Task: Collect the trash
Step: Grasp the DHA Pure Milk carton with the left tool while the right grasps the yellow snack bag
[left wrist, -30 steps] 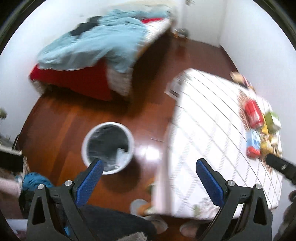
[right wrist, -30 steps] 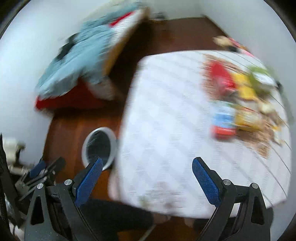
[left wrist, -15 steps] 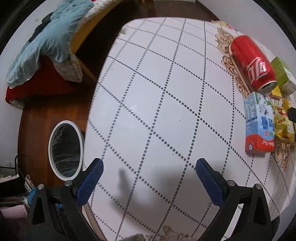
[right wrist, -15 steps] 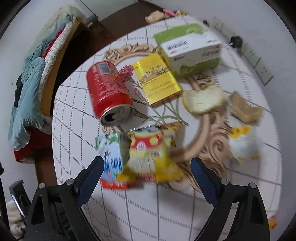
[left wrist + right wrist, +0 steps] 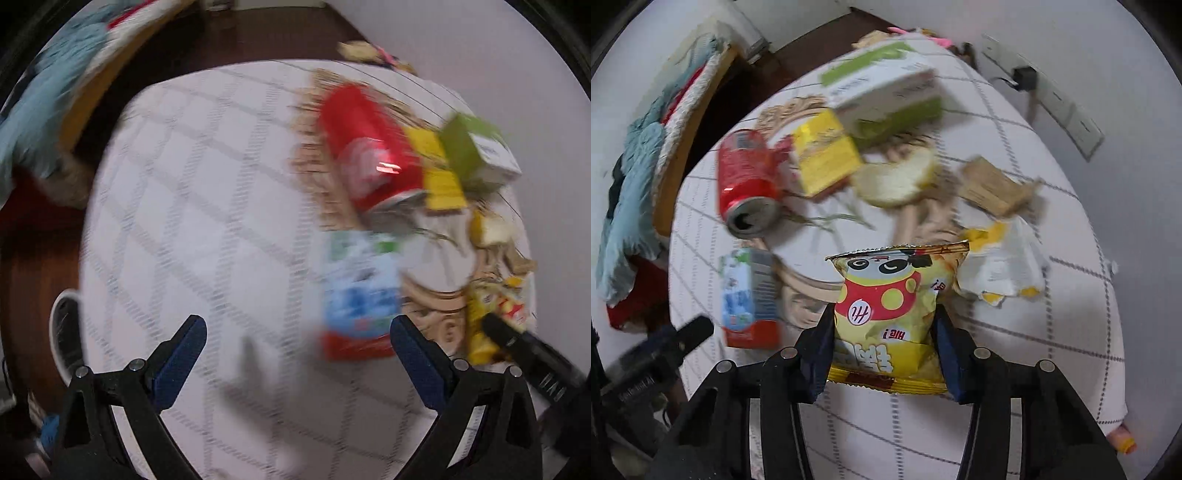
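Closing our right gripper [image 5: 884, 334] on the yellow snack bag [image 5: 892, 314].
Its jaws pinch the bag's sides on the bench [image 5: 1052, 332]; our left gripper [image 5: 297, 350] hangs spread, empty, beside the milk carton [image 5: 360, 295].

My left gripper [image 5: 295, 354] and right gripper [image 5: 884, 354]: black frames, silver screws, 2 blue finger pads each.

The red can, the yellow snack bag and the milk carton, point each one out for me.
red can [image 5: 748, 177]: right wrist view, on its red side wall.
yellow snack bag [image 5: 886, 295]: right wrist view, on the printed front, between the hand-held gripper's pads.
milk carton [image 5: 746, 295]: right wrist view, on its blue and white face.
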The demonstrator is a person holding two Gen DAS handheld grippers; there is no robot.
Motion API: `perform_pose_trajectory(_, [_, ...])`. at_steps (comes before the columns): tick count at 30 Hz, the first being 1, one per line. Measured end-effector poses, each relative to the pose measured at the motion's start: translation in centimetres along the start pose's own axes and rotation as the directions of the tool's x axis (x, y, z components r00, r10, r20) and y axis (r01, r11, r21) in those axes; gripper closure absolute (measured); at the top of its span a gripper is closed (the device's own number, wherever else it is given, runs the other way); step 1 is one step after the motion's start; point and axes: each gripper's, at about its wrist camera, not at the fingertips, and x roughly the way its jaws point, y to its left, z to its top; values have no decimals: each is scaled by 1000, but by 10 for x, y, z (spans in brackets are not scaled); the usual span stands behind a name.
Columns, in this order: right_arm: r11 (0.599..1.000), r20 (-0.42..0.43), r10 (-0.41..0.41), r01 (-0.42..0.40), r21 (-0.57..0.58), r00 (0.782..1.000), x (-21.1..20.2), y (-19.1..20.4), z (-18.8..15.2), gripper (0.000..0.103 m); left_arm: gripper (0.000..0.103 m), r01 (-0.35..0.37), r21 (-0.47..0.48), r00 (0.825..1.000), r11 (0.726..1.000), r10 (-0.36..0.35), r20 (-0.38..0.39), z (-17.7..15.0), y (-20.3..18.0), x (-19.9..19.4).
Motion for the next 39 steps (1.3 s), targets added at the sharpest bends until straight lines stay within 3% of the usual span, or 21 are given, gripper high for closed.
perform_pose_trajectory(5, [1000,-6,9,-9,26,1000,4,-15,-1,52,3,-2,84,1000,996,4,-22,11,-29,24])
perform_pose_trajectory(7, [1000,-9,2,-1,19,1000,5,-13,0,52,18,-16,101,1000,995,18,-20,13,-35,29])
perform_pose_trajectory(9, [1000,-10,-2,2,16,1000,4,-15,-2,51,40,-16,106,999,994,19,-33,15,-40,36])
perform_pose_trajectory(14, [999,-30,16,-15,35,999,7,-20,0,49,57,-30,104,999,994,33,-29,18,-44,46])
perform_pose_trajectory(24, [1000,-45,-20,19,-15,999,13,-12,1,47,55,-54,66,998,996,55,-17,-12,0,40])
perform_pose_trajectory(30, [997,-45,-65,63,-53,997,14,-3,-1,50,58,-61,70,998,996,61,4,-17,-3,40])
perform_pose_trajectory(35, [998,-29,-47,45,-50,998,7,-3,-7,54,58,-77,41,995,996,73,73,-28,3,15])
perform_pose_trajectory(39, [996,9,-16,16,-86,1000,-12,12,-21,54,58,-98,9,983,995,96,158,-36,20,-29])
